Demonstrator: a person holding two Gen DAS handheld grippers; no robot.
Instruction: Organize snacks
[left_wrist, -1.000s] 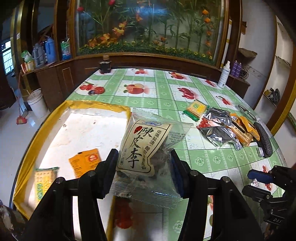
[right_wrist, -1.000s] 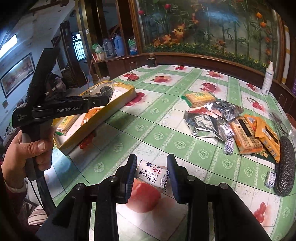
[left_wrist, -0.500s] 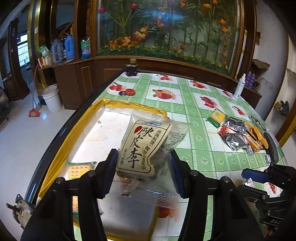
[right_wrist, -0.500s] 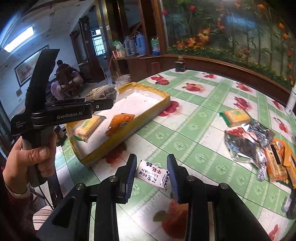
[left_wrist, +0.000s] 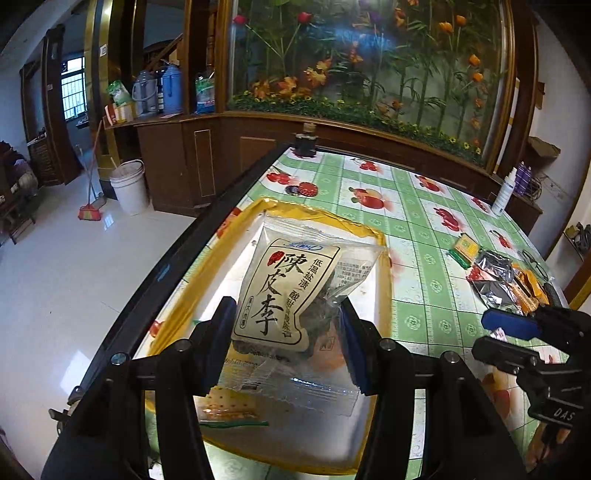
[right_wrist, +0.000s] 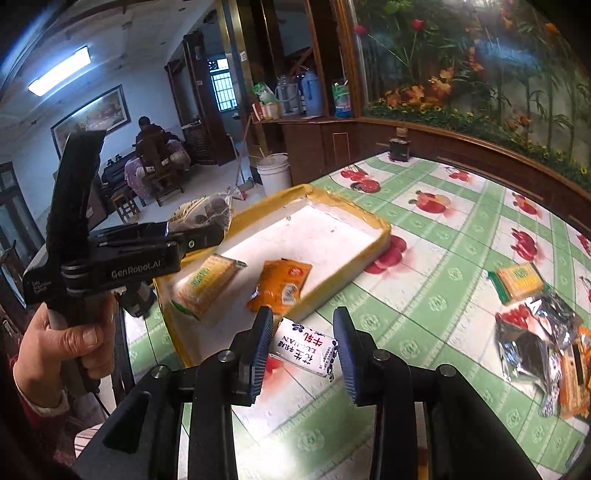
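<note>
Holding two snacks at once over the table's left edge.

Item, left gripper (left_wrist: 288, 347): fingers clamped on a clear plum-candy bag (left_wrist: 291, 295) with a white label, carried above the yellow-rimmed tray (right_wrist: 373, 254).

Item, right gripper (right_wrist: 303, 347): fingers pressed on a small white candy packet (right_wrist: 306, 347), held just outside the tray's near wall, over the green checked tablecloth (right_wrist: 424, 295).

Item, tray contents: one cracker pack (right_wrist: 207, 280) and one orange sachet (right_wrist: 280, 284), lying side by side on the white floor.

Item, unsorted pile: silver foil bags (right_wrist: 532, 332) and a green-edged cracker pack (right_wrist: 517, 277), well apart to the right.

Step in hand, as judged: delivery of both packets into the tray. Next move likely calls for lowering the plum bag onto bare tray floor beyond the two packs, opening the fingers, then bringing the white packet in over the wall.
</note>
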